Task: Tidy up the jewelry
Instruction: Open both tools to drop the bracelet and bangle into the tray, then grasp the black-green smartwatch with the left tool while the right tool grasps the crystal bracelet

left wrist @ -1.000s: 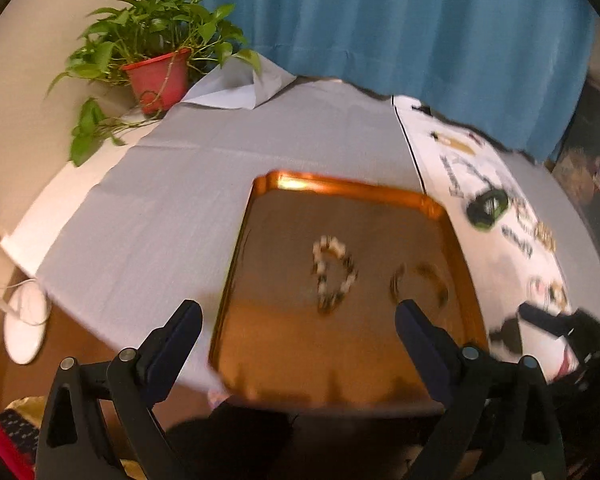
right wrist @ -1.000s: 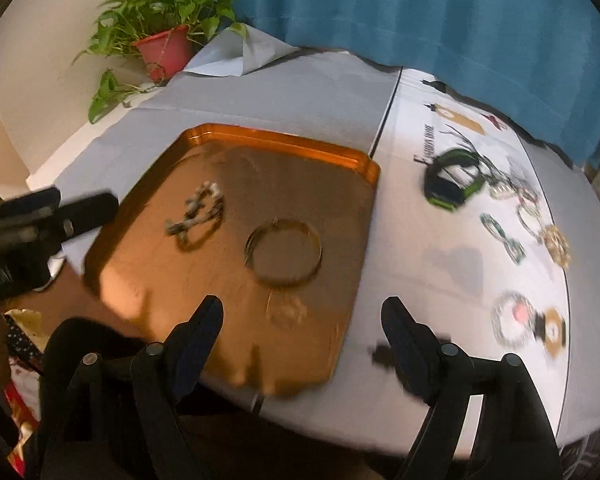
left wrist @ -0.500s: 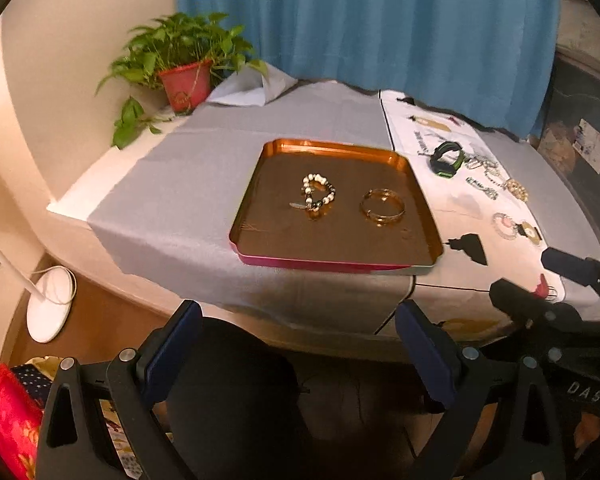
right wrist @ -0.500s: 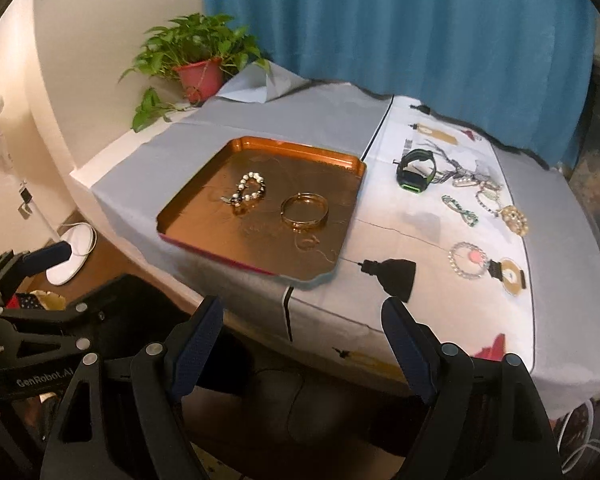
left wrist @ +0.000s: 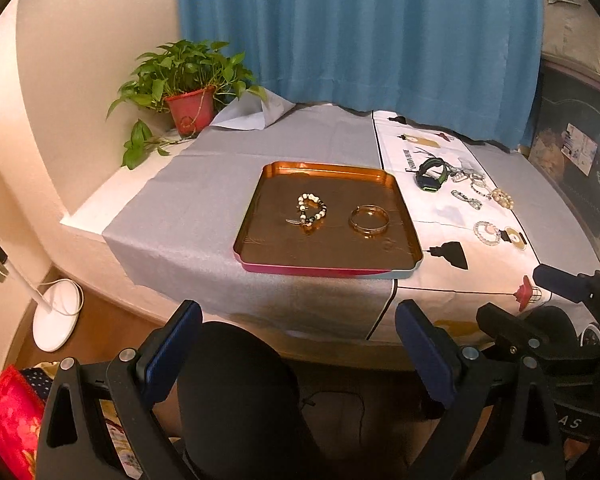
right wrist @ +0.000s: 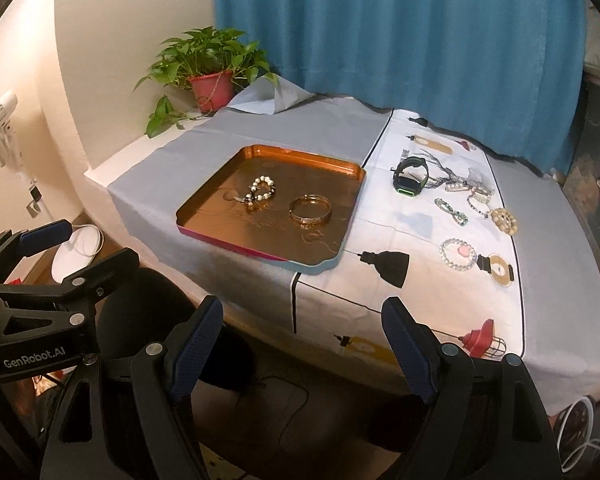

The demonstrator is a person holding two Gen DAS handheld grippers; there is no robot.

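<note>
A copper tray [left wrist: 260,216] sits on the grey cloth [left wrist: 204,208] of the table, near the front edge; inside it a beaded bracelet [left wrist: 311,212] lies left of centre and a gold bangle [left wrist: 369,221] lies at its three o'clock, the two apart and not touching. From the tray, at about two o'clock on the white printed cloth [left wrist: 440,216], the rest of the jewelry is spread out: a black watch with a green edge [left wrist: 431,173], a cluster of small chains and bracelets [right wrist: 470,196] just beyond it, a pale beaded ring of beads [right wrist: 504,220], and a clear bead bracelet with a pink charm [right wrist: 458,254] nearer the front edge. A potted plant [left wrist: 188,92] in a red pot stands at the tray's ten o'clock, against the wall beside the blue curtain [left wrist: 360,32].

The left gripper [left wrist: 298,344] hangs off the table's front edge, its blue-padded fingers [left wrist: 172,344] spread wide with nothing between them; the right gripper [right wrist: 302,340] is likewise back from the table, fingers [right wrist: 406,344] held wide apart and empty. In the right wrist view the left gripper shows at nine o'clock; in the left wrist view the right one shows at four o'clock. A white fan base [left wrist: 56,320] rests on the floor at the lower left.
</note>
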